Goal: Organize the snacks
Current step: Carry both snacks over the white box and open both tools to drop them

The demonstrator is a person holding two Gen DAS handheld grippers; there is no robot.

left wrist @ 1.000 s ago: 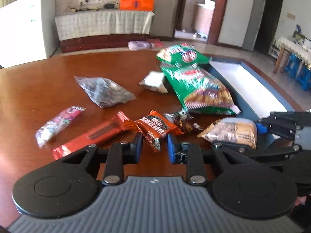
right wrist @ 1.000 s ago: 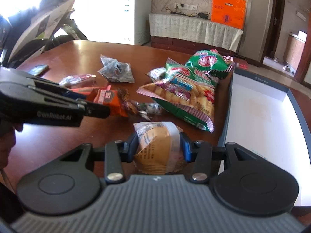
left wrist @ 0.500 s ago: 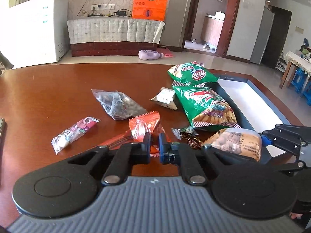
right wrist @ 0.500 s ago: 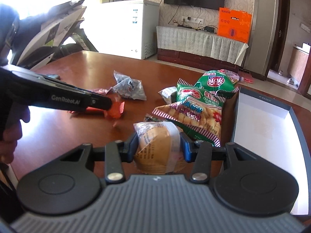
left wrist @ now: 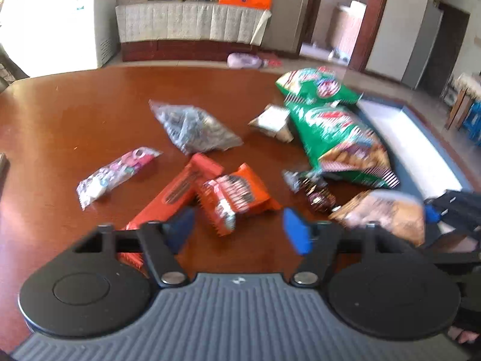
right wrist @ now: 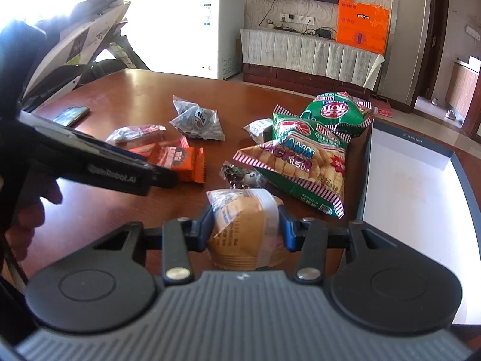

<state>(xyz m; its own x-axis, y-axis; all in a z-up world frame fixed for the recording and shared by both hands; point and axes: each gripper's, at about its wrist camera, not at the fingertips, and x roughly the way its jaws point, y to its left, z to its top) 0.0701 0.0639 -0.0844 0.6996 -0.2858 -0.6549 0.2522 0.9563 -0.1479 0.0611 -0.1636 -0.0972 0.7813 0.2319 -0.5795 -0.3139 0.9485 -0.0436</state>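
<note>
My left gripper point(left wrist: 239, 230) is open, its jaws wide apart just in front of an orange snack pack point(left wrist: 236, 198) that lies on the brown table point(left wrist: 75, 120). My right gripper point(right wrist: 246, 225) is shut on a tan bun in clear wrap point(right wrist: 243, 225), held above the table; the bun also shows in the left wrist view point(left wrist: 387, 213). A white tray with a dark rim point(right wrist: 415, 186) lies to the right. The left gripper point(right wrist: 163, 177) shows in the right wrist view beside the orange pack point(right wrist: 180, 162).
On the table lie two green cracker bags point(right wrist: 303, 156), a red bar point(left wrist: 177, 192), a clear bag of dark snacks point(left wrist: 192, 129), a pink candy pack point(left wrist: 117, 171), a small foil pack point(left wrist: 270, 120) and dark wrapped candies point(left wrist: 315, 192). A phone point(right wrist: 70, 115) lies far left.
My left gripper, shut on the orange pack half a second ago, has opened wide, and the pack lies on the table. My right gripper still holds the bun.
</note>
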